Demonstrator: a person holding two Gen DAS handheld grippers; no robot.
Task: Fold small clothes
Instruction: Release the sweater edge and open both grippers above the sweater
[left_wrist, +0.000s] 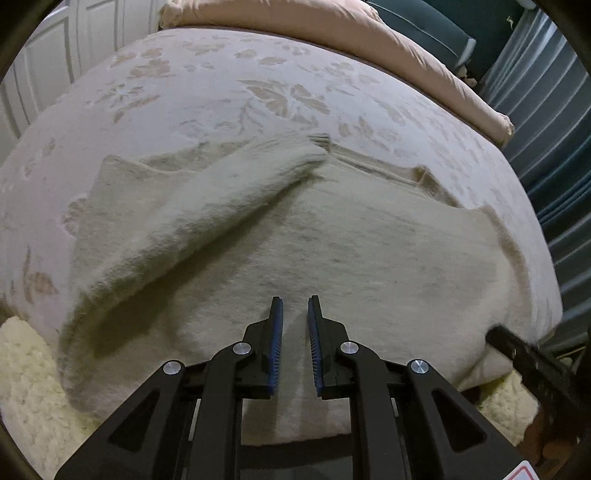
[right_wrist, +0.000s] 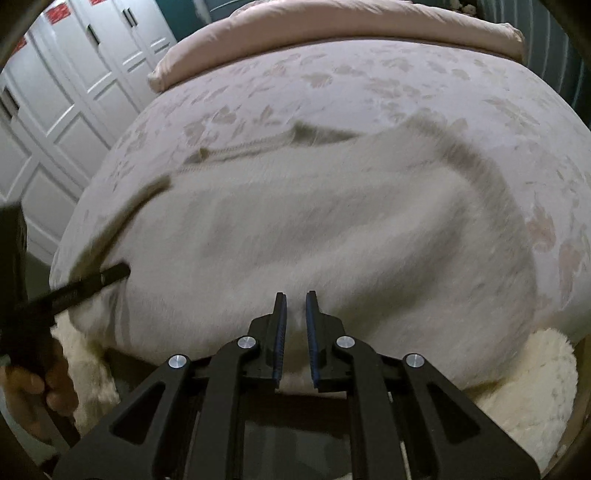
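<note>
A cream fuzzy knit garment (left_wrist: 332, 236) lies spread on the bed, its left sleeve (left_wrist: 207, 199) folded diagonally across the body. It also fills the right wrist view (right_wrist: 314, 221), blurred. My left gripper (left_wrist: 295, 306) hovers over the garment's lower middle, jaws slightly apart with nothing between them. My right gripper (right_wrist: 295, 301) sits over the garment's near hem, jaws slightly apart and empty. The right gripper's finger shows at the left wrist view's right edge (left_wrist: 517, 347). The left gripper's finger shows at the right wrist view's left (right_wrist: 92, 280).
The bed has a pale floral cover (left_wrist: 258, 85) and a pink duvet (left_wrist: 332, 26) at its far end. A fluffy cream rug (left_wrist: 26, 373) lies below the near edge. White wardrobe doors (right_wrist: 74, 92) stand at left, teal curtains (left_wrist: 554, 147) at right.
</note>
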